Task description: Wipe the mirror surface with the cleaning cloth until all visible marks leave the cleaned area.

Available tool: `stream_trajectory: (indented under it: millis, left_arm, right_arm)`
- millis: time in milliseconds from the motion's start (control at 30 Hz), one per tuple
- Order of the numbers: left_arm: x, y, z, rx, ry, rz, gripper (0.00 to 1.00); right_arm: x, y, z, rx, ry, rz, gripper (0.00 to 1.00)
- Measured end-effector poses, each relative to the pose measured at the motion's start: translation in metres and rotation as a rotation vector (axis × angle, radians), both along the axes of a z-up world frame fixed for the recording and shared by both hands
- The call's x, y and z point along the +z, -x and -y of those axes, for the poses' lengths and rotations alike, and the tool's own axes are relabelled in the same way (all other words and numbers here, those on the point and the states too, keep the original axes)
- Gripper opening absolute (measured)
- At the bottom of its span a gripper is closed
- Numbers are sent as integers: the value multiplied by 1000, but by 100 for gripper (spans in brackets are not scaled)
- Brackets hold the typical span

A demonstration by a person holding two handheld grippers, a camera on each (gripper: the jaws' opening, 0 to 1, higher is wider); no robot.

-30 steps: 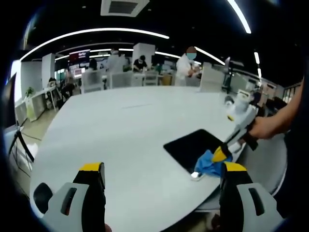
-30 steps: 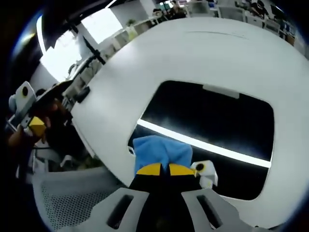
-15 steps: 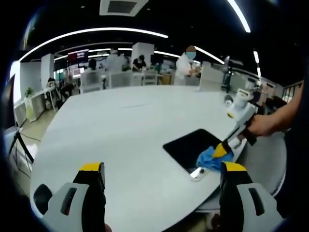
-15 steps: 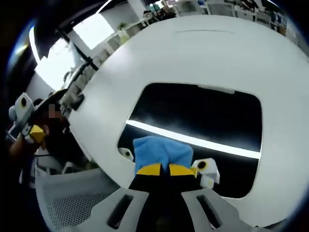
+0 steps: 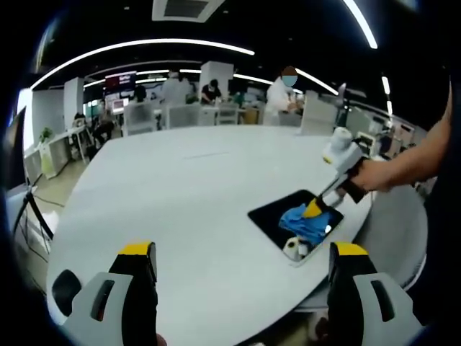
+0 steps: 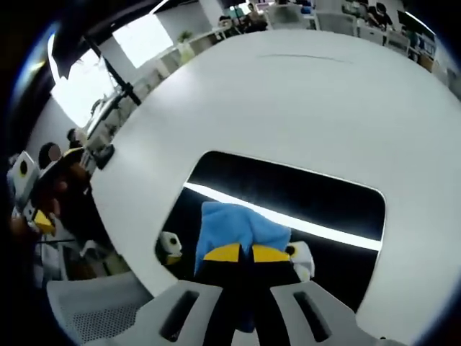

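We pinch the blue cloth [image 6: 241, 229] in our right gripper [image 6: 240, 252] and press it on the mirror [image 6: 317, 194], low in the frame, to rub marks off. Our left gripper [image 5: 241, 252] waits with fingers spread wide above the table [image 5: 180, 187]. We can't really tell if marks remain.

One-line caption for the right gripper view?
Right gripper, shut on a blue cloth, presses it onto the dark mirror lying on a white table.
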State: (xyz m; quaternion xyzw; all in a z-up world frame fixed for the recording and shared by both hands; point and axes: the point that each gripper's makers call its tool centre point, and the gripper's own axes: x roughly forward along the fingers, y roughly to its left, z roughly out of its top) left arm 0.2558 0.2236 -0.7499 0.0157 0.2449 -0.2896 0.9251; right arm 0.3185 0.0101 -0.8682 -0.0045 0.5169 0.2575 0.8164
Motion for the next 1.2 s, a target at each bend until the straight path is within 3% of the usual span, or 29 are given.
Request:
stream_trajectory:
  millis: [533,1000,1200]
  left_arm:
    - [0,-2,-10,14,-6,-3,100]
    - [2,1,-5,20,-5,3,100]
    - [4,3,-10,33,-9,10,100]
  right_arm:
    - [-1,-59,0,-1,53,28,0]
    - [0,-57,3,32,48,19,0]
    - [-1,-57,21,8,53,21,0]
